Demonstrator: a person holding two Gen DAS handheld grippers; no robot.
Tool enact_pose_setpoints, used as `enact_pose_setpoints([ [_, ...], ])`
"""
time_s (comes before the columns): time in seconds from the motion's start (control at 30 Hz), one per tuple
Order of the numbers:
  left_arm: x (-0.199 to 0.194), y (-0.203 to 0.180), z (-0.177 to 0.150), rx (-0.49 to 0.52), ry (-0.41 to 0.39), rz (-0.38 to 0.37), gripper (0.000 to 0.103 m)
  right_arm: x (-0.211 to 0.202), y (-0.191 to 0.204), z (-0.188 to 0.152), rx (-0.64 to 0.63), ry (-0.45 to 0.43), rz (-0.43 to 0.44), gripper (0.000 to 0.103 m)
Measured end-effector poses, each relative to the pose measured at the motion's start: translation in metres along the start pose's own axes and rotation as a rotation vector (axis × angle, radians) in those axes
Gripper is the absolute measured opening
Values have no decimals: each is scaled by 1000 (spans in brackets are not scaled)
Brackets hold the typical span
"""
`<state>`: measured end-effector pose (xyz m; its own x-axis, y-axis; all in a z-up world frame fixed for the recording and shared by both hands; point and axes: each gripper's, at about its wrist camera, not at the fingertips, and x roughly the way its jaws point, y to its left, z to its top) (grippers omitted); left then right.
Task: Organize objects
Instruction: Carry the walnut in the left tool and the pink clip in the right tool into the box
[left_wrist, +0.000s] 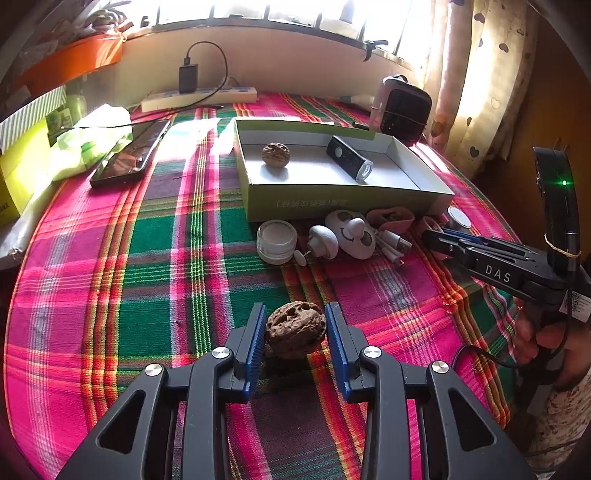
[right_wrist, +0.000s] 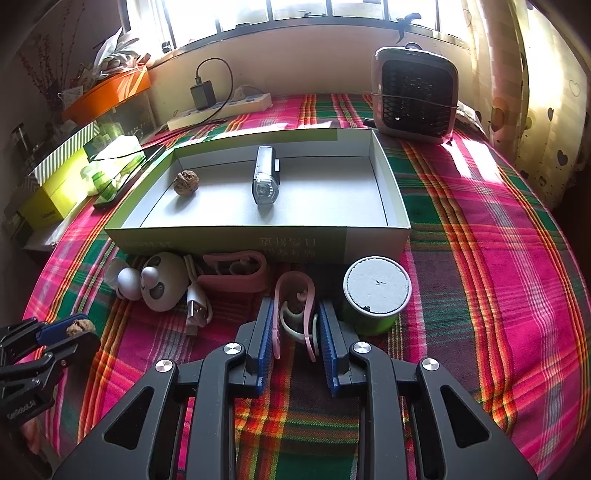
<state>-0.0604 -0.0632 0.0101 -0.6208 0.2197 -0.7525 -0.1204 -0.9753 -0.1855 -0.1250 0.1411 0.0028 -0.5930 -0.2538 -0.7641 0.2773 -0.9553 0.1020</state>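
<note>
My left gripper (left_wrist: 295, 326) is shut on a brown walnut (left_wrist: 296, 328) and holds it above the plaid cloth; it also shows in the right wrist view (right_wrist: 79, 326). My right gripper (right_wrist: 297, 328) is closed on a pink clip (right_wrist: 295, 295) in front of the open green box (right_wrist: 229, 240). In the box lie a second walnut (right_wrist: 185, 182) and a black flashlight (right_wrist: 265, 179). The box also shows in the left wrist view (left_wrist: 332, 199), with my right gripper (left_wrist: 439, 238) to its front right.
In front of the box lie a glass jar (left_wrist: 277, 240), white mushroom-shaped pieces (left_wrist: 325, 242), a white panda-faced case (right_wrist: 164, 282), a USB cable (right_wrist: 197, 306), another pink clip (right_wrist: 236, 271) and a green can (right_wrist: 375, 293). A small fan (right_wrist: 415, 96), a power strip (right_wrist: 221, 107) and a phone (left_wrist: 133, 151) stand farther back.
</note>
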Motion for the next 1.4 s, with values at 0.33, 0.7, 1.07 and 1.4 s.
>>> enact_pose_setpoints([
  [0.33,-5,-9,14,27,-30,-6,30,-11,4,4,-12,-22,19,25],
  [0.7,-9,-18,42,52,-77,-15,30,-22,6,19,-19,-61,37,25],
  [1.07,8,-24,77,56,-81,-39,30,-20,2,45,-25,-79,36,25],
  [1.4,28,-29,111,88,-80,-30,30,-11,-2,75,-32,-75,48,25],
])
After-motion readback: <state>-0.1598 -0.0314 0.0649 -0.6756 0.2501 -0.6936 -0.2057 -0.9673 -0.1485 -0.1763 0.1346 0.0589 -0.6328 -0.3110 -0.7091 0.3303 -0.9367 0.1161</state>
